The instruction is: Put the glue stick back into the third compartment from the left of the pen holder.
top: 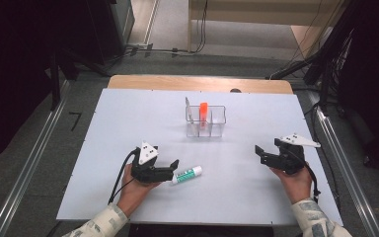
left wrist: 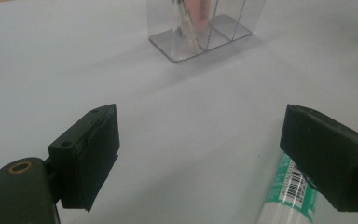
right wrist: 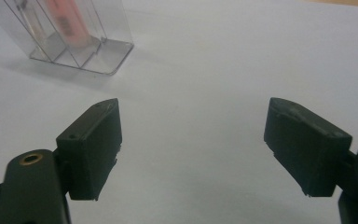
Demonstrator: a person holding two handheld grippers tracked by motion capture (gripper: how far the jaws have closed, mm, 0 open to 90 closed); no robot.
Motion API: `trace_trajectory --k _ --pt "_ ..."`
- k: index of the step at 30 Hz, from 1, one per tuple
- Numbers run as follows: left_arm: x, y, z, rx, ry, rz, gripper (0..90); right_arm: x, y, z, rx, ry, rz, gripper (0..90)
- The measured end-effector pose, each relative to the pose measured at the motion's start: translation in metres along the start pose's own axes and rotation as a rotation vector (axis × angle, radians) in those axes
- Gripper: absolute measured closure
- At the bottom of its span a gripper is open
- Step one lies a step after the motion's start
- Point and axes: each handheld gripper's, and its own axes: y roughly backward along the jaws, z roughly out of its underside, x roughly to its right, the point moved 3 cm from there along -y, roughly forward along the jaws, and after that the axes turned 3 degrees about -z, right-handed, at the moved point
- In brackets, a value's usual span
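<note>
Your left gripper [top: 173, 168] has its jaws spread wide, the glue stick [top: 187, 174] lying on the bench against the right-hand jaw. Shift sideways to centre the stick before you squeeze. Your right gripper [top: 259, 153] waits released, near the clear organizer [top: 217, 114].

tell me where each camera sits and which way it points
High view: above the person's side, looking forward and down on the table; forearms, left gripper and right gripper show.
Left gripper view: rides the left gripper, facing the clear organizer; open jaws show, glue stick beside one.
Right gripper view: rides the right gripper, facing the organizer from the other side; open jaws show.
Shared: all three see the organizer.
</note>
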Motion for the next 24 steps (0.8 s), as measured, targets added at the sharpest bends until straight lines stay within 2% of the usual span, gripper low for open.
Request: trace_trajectory --k 5,11,24 --pt "0.008 -0.004 0.002 -0.004 -0.008 0.023 12.3 -0.001 0.0 0.0 -0.002 0.004 0.001 17.5" --pt "0.017 -0.009 0.004 -0.015 -0.038 0.05 12.5 0.0 0.0 0.0 0.001 0.002 0.0 17.5" --pt "0.036 -0.017 0.008 -0.035 -0.085 0.105 17.3 -0.001 0.0 0.0 -0.004 0.003 -0.003 17.6"
